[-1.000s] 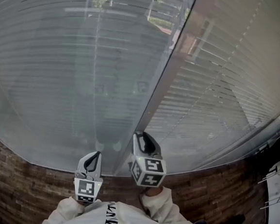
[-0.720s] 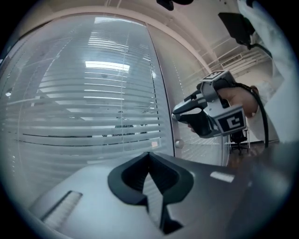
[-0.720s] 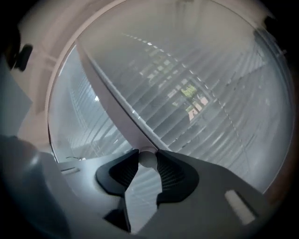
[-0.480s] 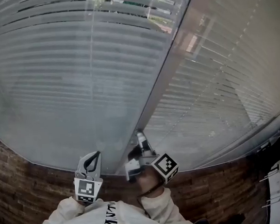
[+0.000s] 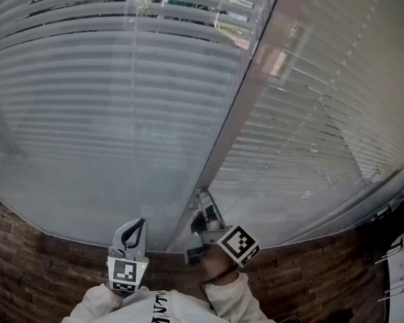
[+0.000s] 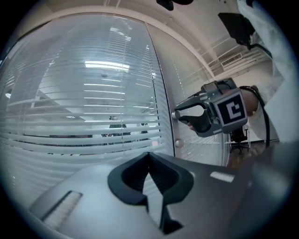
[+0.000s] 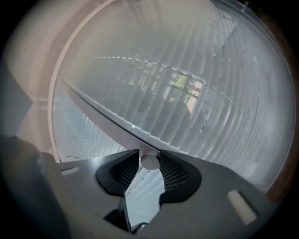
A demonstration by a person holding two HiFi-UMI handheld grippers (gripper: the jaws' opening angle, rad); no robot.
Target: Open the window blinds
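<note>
While its jaws have just been closing, the right claw (image 7: pixel 150 158) clenches a small round knob (image 7: pixel 150 162) that sits between its pads. The claw is rolled onto its side. The knob is on the pale post (image 5: pixel 235 123) between two window panes. The left claw (image 6: pixel 149 157) hangs just to the left, clenched on nothing and pointing at the glass. Behind the left pane, the blinds (image 5: pixel 105 102) are pale horizontal slats. The topmost ones are tilted apart with greenery showing through the gaps, and those lower down lie close together. A brown wood floor (image 5: pixel 36 277) runs beneath.
</note>
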